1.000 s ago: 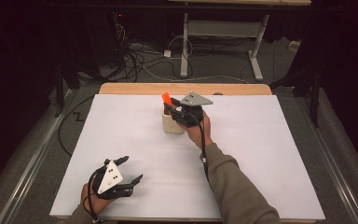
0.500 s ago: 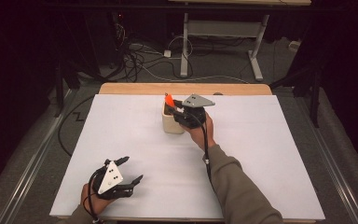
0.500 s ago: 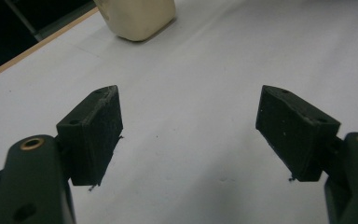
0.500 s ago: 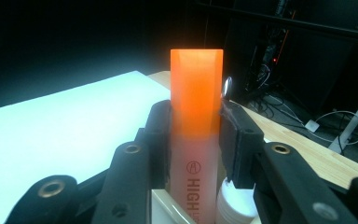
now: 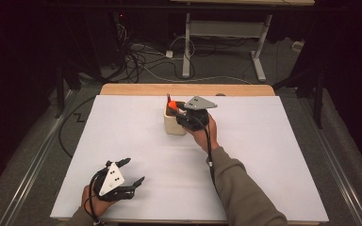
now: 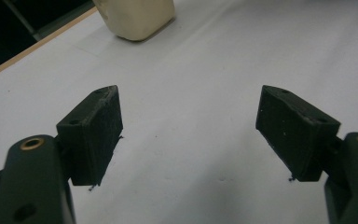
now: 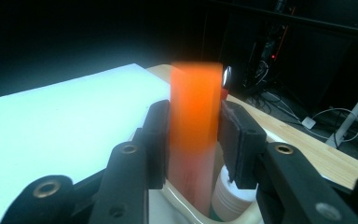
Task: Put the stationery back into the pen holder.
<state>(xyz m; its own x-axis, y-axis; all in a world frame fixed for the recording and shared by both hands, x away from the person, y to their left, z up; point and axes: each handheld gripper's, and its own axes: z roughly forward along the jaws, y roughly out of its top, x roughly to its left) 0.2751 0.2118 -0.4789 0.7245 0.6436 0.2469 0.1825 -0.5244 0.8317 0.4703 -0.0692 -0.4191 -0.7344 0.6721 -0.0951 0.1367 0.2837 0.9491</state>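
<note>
Orange stick (image 7: 193,135) stands in the cream cup (image 5: 173,123) near the table's (image 5: 273,141) far edge, between the right gripper's (image 7: 193,140) 2 just-loosening jaws; left gripper (image 6: 189,135) gapes wide, empty.

Orange stick (image 7: 193,126) btwn claw (image 7: 191,140) jaws — over cream holder (image 7: 182,205)

The right tool (image 5: 178,114) reached forward at the end of an outstretched, sleeved forearm, its grey plate on top. Its jaws had just been opening a little, standing close on either side of an orange piece (image 7: 195,130) between them. The left tool (image 5: 129,172) lay low near the person, its jaws spread wide with nothing between them.
</note>
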